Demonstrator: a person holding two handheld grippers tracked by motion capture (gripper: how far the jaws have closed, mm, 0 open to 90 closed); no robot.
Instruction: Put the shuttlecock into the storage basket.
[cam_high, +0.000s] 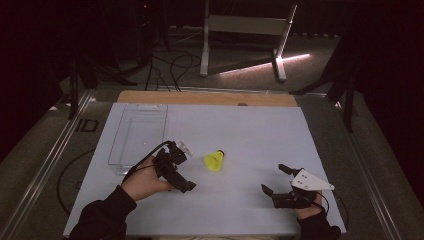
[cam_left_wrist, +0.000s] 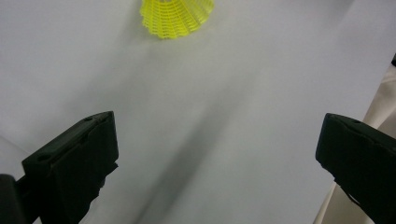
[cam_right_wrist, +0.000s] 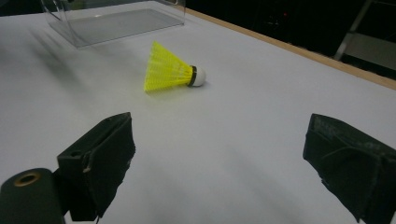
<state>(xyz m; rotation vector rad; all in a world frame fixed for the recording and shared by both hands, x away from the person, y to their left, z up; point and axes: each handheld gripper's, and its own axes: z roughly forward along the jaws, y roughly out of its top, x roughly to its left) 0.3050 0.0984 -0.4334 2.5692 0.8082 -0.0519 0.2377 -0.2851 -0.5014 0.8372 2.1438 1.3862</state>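
The white table (cam_high: 240, 130) carries all items. Positions below are referenced to the shuttlecock.

The clear tray (cam_high: 137, 135) lies to the left of and beyond the shuttlecock, well apart from it. It appears empty.

Left gripper (cam_high: 181, 167): held just to the left of the shuttlecock, near it but not touching. Its jaws stand wide apart and hold nothing. In the left gripper view the flared end of the skirt sits ahead of the jaws, past their tips, roughly on the centre line between them.

Right gripper (cam_high: 274, 179): held to the right of and nearer than the shuttlecock, well apart from it. Its jaws also stand wide apart and hold nothing. In the right gripper view the shuttlecock lies ahead, left of the centre line.

Shuttlecock (cam_high: 214, 160): yellow mesh skirt, white rounded nose, dark band between them. It lies on its side near the middle of the table, nose toward the far edge.

Handling, as judged: very light, so a jaw brushing it will likely push or roll it. The skirt is thin, springy plastic and would deform under a hard squeeze. The nose is the firmer part; close gently on the nose or the narrow neck beside the band.
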